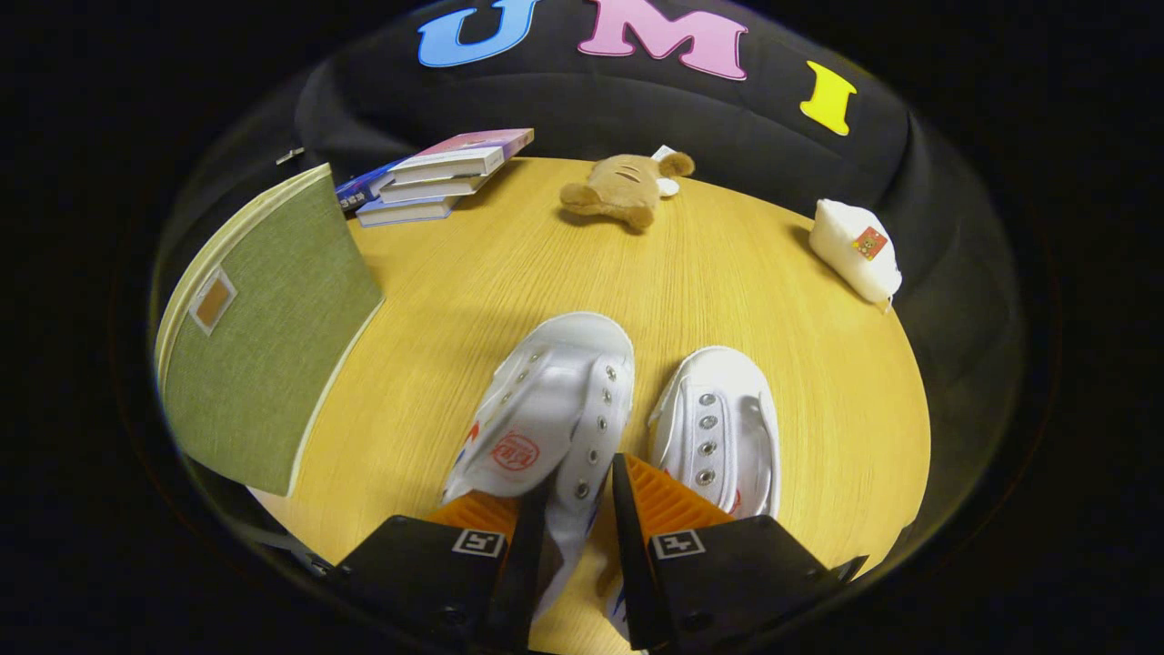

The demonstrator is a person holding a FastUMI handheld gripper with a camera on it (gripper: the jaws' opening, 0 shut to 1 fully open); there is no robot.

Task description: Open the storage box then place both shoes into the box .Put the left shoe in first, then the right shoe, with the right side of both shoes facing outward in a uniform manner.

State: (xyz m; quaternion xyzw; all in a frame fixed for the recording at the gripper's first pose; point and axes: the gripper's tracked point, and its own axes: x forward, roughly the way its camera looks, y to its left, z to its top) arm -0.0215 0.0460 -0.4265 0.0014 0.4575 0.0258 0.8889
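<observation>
My gripper point(580, 496) is shut on the left white canvas shoe point(550, 409): both fingers press on its right side wall by the eyelets, and the shoe rises tilted from between them, toe pointing away. The second white shoe point(723, 432) lies on the round wooden table point(564, 264) just right of the fingers, toe also pointing away. The green fabric storage box point(264, 337) stands to the left of the shoes, with a cream rim and a small tan label on its side. I cannot see into the box from here.
A stack of books point(436, 177) lies at the table's far left behind the box. A brown plush toy point(627, 189) lies at the far middle. A white pouch point(855, 247) sits at the far right edge.
</observation>
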